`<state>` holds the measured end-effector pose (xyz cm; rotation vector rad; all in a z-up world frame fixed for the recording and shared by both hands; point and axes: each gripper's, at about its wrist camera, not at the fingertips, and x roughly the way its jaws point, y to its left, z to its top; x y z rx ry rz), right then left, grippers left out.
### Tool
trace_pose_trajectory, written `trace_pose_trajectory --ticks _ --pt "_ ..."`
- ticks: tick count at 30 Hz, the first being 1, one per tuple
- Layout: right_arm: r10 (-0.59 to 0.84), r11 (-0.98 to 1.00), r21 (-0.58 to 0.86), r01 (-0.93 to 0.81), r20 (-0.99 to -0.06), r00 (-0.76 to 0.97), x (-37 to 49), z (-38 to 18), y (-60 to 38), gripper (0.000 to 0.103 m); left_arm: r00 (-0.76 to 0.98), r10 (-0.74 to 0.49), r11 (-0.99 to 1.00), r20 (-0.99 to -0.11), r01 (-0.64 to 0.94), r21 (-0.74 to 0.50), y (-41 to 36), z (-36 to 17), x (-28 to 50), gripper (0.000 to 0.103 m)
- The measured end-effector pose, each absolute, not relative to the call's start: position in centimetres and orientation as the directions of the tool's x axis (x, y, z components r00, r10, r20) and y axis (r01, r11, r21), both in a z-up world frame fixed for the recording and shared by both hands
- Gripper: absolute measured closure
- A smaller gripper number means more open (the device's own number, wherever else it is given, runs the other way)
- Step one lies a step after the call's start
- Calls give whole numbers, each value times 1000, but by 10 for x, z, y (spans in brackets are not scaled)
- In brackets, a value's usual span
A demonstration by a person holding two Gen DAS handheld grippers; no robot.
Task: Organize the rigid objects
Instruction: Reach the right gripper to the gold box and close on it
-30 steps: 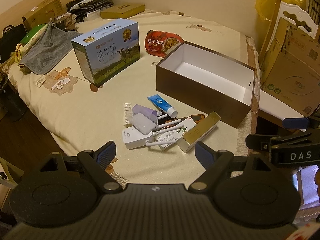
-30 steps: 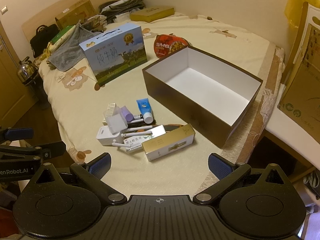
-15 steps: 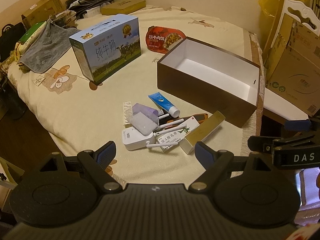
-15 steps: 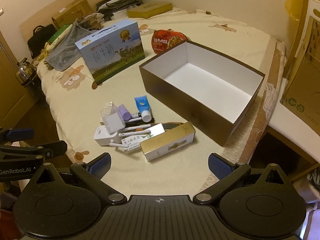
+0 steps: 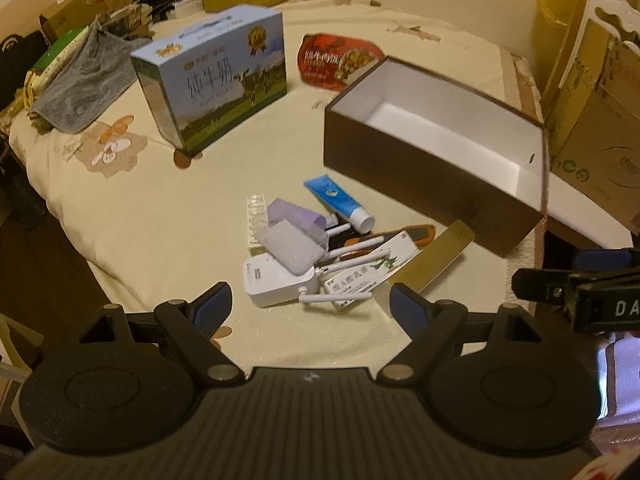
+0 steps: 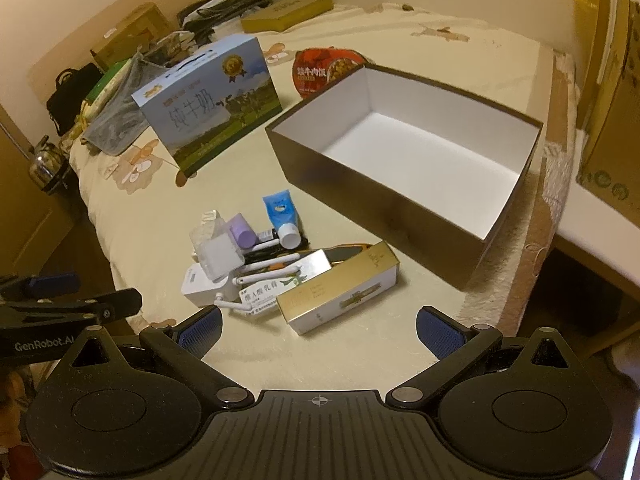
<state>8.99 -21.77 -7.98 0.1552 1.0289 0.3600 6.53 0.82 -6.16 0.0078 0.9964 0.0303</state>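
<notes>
Two grippers, both hovering empty over a bed (image 6: pixel 420 32) with a cream embroidered cover, jaws spread wide on each. Nothing's been picked up yet as far as I can tell.

Biggest thing ahead is the open dark-brown cardboard box with white inside (image 6: pixel 472 216), sitting forward and to the right of the right gripper (image 6: pixel 318 328), and it looks empty. My guess is that's where the loose stuff goes. Forward-left of both grippers stands a blue milk carton with a carry handle (image 6: pixel 208 120), and beyond it a red instant-meal pack (image 6: pixel 320 66), partly hidden behind the brown box.

The clutter pile is the real job. Closest to the right gripper, just ahead of its fingers, is a long gold-and-white rectangular carton (image 6: pixel 340 290); its long axis runs from near-left to far-right, pointing roughly at the brown box. From the left gripper (image 5: pixel 310 306) it lies ahead and right, so the right hand is clearly the nearer one for that carton.

Left of it: a white router with thin antennas (image 5: pixel 276 278), a green-and-white medicine box (image 6: pixel 272 290), a clear plastic case (image 5: pixel 290 246), a lilac bottle (image 6: pixel 242 230), and a small blue tube with white cap (image 6: pixel 282 216) lying farthest out.

I'd grab the gold carton across its narrow width.
</notes>
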Motion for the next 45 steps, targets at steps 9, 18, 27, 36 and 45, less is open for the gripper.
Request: trace_pose_trajectory --ticks 9,18,27,36,45 --pt "360 933 312 -180 -840 406 112 -119 -210 18 497 30 997 -867 -74 -8 27 -99 83 22" --pt "346 938 312 -149 -862 370 134 -151 -194 19 466 30 995 -884 -96 -17 38 -131 105 23" --pt "305 951 301 -65 -887 347 165 -184 -180 21 439 25 996 -898 -86 -14 41 -157 126 25" --pt "259 960 280 20 -911 322 190 -212 -176 28 417 32 996 -908 -88 -6 52 -175 135 25" --pt "200 980 191 -62 -935 293 186 -217 -178 50 418 11 997 -908 -79 -25 49 -176 141 26"
